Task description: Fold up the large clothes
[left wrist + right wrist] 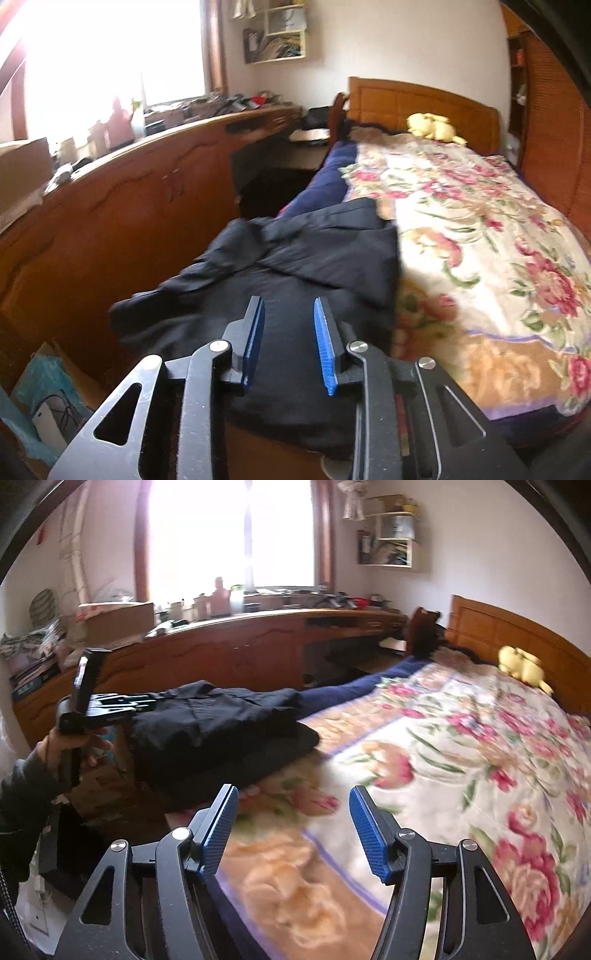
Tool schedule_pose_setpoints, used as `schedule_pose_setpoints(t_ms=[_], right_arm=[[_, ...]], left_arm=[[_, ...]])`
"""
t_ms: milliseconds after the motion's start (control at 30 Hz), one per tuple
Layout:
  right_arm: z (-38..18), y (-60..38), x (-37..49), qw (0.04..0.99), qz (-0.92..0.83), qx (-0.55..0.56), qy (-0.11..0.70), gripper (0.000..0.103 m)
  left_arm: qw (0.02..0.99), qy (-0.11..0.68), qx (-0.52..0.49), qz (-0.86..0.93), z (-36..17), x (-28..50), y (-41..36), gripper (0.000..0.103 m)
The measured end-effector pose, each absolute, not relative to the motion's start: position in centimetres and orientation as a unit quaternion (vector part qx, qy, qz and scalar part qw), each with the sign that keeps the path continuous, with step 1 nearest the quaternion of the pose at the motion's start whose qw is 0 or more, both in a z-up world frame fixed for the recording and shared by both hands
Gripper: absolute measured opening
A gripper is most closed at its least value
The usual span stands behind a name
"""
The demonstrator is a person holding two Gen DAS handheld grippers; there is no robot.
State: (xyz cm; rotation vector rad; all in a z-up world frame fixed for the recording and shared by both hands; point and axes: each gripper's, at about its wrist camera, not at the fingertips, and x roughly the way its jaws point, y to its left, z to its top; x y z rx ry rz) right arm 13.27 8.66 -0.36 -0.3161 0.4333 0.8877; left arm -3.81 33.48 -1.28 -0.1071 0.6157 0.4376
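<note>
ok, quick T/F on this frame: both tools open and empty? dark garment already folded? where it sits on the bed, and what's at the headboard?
1. Both tools are open and empty. True: left tool and right tool hold nothing.
2. The dark garment lies mid-bed. False: it sits at the bed's left edge.
3. The garment is spread flat, unfolded. False: it is folded into layers.
4. A yellow plush toy lies by the headboard. True.
</note>
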Motion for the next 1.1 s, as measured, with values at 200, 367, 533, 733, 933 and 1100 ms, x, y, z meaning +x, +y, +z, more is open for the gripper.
schedule_pose_setpoints(t_ms=[200, 367, 533, 733, 933, 1100], right_arm=[[-1.0, 4.8, 13.4, 0.89, 0.382, -0.126, 0.212, 0.074], [-1.4, 1.8, 12.5, 0.907, 0.35, -0.111, 0.208, 0.076], [-2.2, -0.6, 11.4, 0.922, 0.312, -0.091, 0.209, 0.077], [-3.2, -3.6, 9.6, 0.942, 0.246, -0.061, 0.221, 0.079], [-3.0, -4.9, 6.8, 0.957, 0.195, -0.049, 0.209, 0.079], [-3.1, -5.7, 4.4, 0.965, 0.167, -0.045, 0.195, 0.079]], left_arm=[[0.947, 0.281, -0.042, 0.15, 0.5, -2.0, 27.1, 0.032], [0.953, 0.278, -0.029, 0.115, 1.1, 0.1, 21.3, 0.032], [0.957, 0.282, -0.02, 0.069, 0.5, 2.0, 15.5, 0.032], [0.955, 0.294, -0.018, 0.018, -1.6, 4.1, 8.4, 0.032], [0.953, 0.303, -0.015, 0.002, -2.9, 4.9, 2.4, 0.032], [0.955, 0.295, -0.026, -0.027, -2.5, 4.3, -0.9, 0.032]])
